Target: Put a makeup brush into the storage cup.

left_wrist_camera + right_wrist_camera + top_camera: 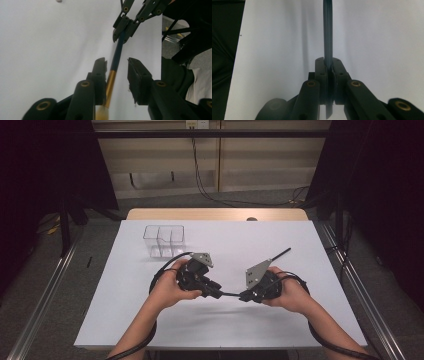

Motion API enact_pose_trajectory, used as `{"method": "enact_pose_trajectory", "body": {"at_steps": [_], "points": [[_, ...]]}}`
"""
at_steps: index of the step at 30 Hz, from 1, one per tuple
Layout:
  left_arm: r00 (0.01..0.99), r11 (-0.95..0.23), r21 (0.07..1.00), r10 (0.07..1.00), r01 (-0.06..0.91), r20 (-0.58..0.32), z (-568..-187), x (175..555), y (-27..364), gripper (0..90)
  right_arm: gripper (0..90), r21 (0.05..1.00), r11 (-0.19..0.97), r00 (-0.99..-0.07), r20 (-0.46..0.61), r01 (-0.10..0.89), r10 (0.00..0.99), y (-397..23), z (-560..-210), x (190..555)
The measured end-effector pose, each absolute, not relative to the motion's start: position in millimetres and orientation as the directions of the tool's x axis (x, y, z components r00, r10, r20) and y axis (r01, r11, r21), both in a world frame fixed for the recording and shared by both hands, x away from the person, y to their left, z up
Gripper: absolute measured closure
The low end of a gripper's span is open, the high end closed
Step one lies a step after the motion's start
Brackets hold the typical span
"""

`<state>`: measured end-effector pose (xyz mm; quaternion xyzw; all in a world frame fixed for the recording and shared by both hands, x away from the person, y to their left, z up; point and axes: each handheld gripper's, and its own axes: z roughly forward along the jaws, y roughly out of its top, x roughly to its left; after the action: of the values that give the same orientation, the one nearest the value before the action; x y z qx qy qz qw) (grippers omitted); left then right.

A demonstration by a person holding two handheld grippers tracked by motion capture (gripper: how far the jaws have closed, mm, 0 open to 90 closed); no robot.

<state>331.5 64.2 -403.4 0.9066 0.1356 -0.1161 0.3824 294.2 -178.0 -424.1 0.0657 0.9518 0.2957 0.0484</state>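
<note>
A brush with a dark blue handle (pixel 119 47), a gold ferrule and pale bristles runs between my two grippers just above the white table (pixel 300 245). In the right gripper view, the right gripper (pixel 327 61) is shut on the blue handle (pixel 327 30). The left gripper view shows it clamping the handle's far end, right gripper (pixel 122 35). My left gripper (pixel 117 62) is open, and the ferrule (pixel 110 82) sits between its jaws, close to the left one. In the high view the left gripper (pixel 216 289) and right gripper (pixel 246 296) face each other at mid-table, with the brush (pixel 231 294) spanning them.
A clear plastic box with compartments (pixel 164 241) stands at the back left of the table. A thin dark rod (pixel 281 253) lies behind the right hand. A wooden strip (pixel 215 214) borders the far edge, and metal rails run down both sides.
</note>
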Motion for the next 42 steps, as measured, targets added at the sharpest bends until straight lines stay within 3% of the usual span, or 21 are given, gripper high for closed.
{"method": "enact_pose_trajectory", "body": {"at_steps": [13, 21, 26, 42], "points": [[0.933, -0.596, 0.718, 0.200, 0.359, -0.300, -408, 335, 71, 31.7, 85.7, 0.646, 0.742, -0.969, -0.016, 0.179, 0.247, -195, -432, 292], [0.940, -0.552, 0.761, 0.208, 0.340, -0.269, -410, 338, 72, 13.3, 85.7, 0.727, 0.638, -0.947, 0.048, 0.252, 0.319, -204, -437, 291], [0.944, -0.520, 0.789, 0.217, 0.329, -0.250, -409, 339, 73, 8.7, 85.7, 0.769, 0.571, -0.930, 0.082, 0.288, 0.359, -204, -438, 290], [0.944, -0.442, 0.837, 0.222, 0.322, -0.246, -409, 341, 76, 6.3, 85.7, 0.868, 0.351, -0.882, 0.179, 0.350, 0.437, -204, -443, 289]]}}
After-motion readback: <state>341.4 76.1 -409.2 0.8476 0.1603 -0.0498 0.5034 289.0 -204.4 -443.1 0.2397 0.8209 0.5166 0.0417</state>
